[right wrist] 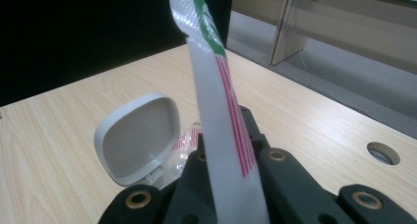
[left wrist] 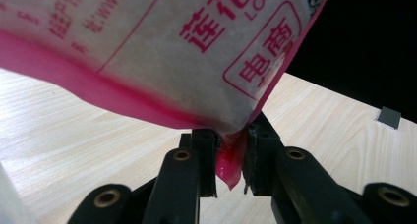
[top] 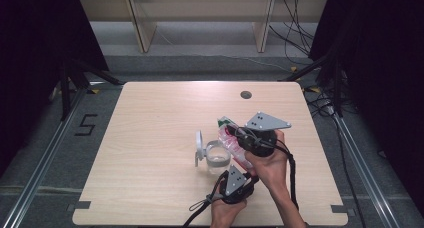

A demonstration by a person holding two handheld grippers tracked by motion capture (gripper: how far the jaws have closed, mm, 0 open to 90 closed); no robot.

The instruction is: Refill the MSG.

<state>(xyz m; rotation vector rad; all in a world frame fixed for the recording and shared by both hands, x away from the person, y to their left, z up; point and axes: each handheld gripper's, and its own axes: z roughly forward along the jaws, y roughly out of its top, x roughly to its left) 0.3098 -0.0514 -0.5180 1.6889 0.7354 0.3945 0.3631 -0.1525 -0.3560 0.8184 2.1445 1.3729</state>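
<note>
High view: at the bottom centre of the frame the left gripper point(top: 235, 184) sits nearest the table's front edge, and in the left gripper view its two black jaws are clamped on the pink bottom corner of a white plastic pouch with pink edging and red printed characters point(left wrist: 196, 57). Just above it, right of centre, the right gripper point(top: 245, 138) with its grey three-cornered plate holds the same pouch point(top: 232, 140); in the right gripper view its jaws are pressed together on the pouch's flat sealed edge, white with red stripes and a green patch at the top. The pouch hangs off the light wooden table point(top: 150, 138), stretched between the two grippers. Just left of the pouch stands a clear plastic container point(top: 218, 159), its grey hinged lid point(top: 199, 147) flipped open upright. Farther back, a round dark hole point(top: 245, 94) marks the tabletop.
</note>
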